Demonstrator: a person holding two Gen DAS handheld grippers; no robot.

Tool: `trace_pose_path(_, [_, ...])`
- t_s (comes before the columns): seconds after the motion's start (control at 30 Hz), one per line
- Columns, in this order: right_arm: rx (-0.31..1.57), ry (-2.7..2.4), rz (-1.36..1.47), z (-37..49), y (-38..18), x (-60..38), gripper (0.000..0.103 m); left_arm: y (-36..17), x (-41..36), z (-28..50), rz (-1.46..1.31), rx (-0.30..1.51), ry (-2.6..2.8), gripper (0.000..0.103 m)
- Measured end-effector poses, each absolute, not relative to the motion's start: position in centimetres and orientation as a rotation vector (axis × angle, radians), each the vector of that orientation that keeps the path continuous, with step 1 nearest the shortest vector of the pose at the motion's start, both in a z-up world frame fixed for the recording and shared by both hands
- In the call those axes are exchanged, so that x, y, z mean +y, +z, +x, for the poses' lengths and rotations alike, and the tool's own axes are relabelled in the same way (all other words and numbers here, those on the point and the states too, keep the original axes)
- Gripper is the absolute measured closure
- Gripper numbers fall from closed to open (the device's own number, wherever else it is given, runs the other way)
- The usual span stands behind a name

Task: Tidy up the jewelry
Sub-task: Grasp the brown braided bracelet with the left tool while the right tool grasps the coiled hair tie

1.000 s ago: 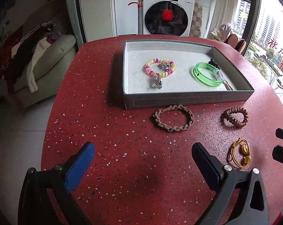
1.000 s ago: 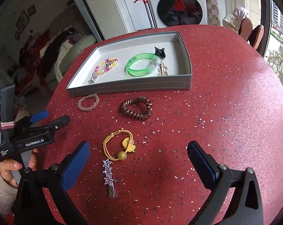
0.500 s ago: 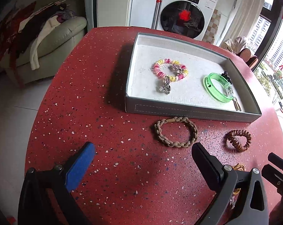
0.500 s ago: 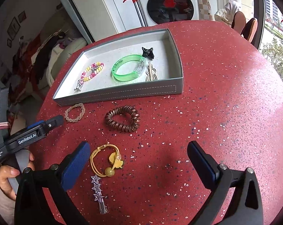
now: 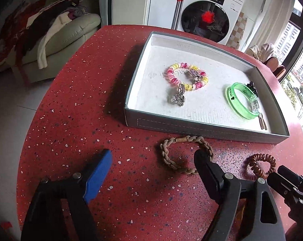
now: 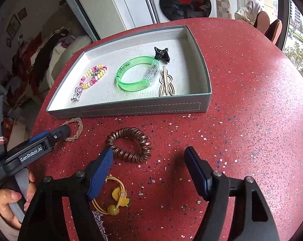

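Four pieces already lie in the grey tray: a pink-and-yellow coil bracelet with charms at its left, a green bangle in the middle, a black claw clip behind the bangle and a wooden hair clip just beside it. By my count that is about half the job.

Four pieces wait on the red table, all in front of the tray: a braided cord bracelet, a brown spiral hair tie, a yellow hair tie with a flower charm, and a star hair clip partly hidden under my right tongs.

My left tongs are wide and just starting to close, with only part of the braided bracelet between the jaws and no pad pressing it. My right tongs are closing just short of the brown spiral tie; nothing is between them and they grip nothing yet. I judge these two are the next to go in.
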State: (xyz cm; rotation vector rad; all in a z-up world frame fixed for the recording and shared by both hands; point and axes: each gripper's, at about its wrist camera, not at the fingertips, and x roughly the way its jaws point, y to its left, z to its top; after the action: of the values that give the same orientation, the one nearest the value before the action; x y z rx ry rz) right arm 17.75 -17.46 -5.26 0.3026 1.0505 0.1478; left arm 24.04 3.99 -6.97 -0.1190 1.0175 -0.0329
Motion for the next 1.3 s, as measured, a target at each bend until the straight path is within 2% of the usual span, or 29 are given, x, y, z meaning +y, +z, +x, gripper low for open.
trace_pose_path(0.17, [1.039,0.125,0.237,18.1,-5.3,-16.8,0.035,-7.2,3.4,24.1,-0.078,1.003,-0.013,0.006])
trace_pose_path(0.23, [1.036,0.121,0.206,18.2,-5.3,-16.4,0.045,-7.2,2.9,24.0,-0.027,0.990,-0.004,0.015])
trace_pose_path(0.47, [1.034,0.123,0.153,18.1,-5.3,-16.1,0.070,-6.7,2.2,23.9,0.010,0.973,-0.044,0.031])
trace_pose_path(0.57, [1.034,0.125,0.158,18.0,-5.2,-16.2,0.084,-6.6,1.8,23.8,0.025,0.971,-0.062,0.042])
trace_pose_path(0.6, [1.033,0.126,0.163,17.9,-5.3,-16.3,0.087,-6.5,1.6,23.7,0.029,0.970,-0.073,0.050])
trace_pose_path(0.67, [1.031,0.125,0.177,17.7,-5.3,-16.6,0.088,-6.5,1.2,23.6,0.045,0.967,-0.094,0.058])
trace_pose_path(0.7, [1.029,0.123,0.184,17.6,-5.2,-16.7,0.089,-6.5,1.0,23.5,0.054,0.965,-0.106,0.074])
trace_pose_path(0.73, [1.027,0.122,0.192,17.4,-5.1,-16.9,0.089,-6.5,0.9,23.4,0.064,0.964,-0.114,0.078])
trace_pose_path(1.3, [0.967,0.162,0.281,15.2,-2.4,-18.7,0.090,-3.6,2.4,21.5,-0.048,0.931,-0.235,0.078])
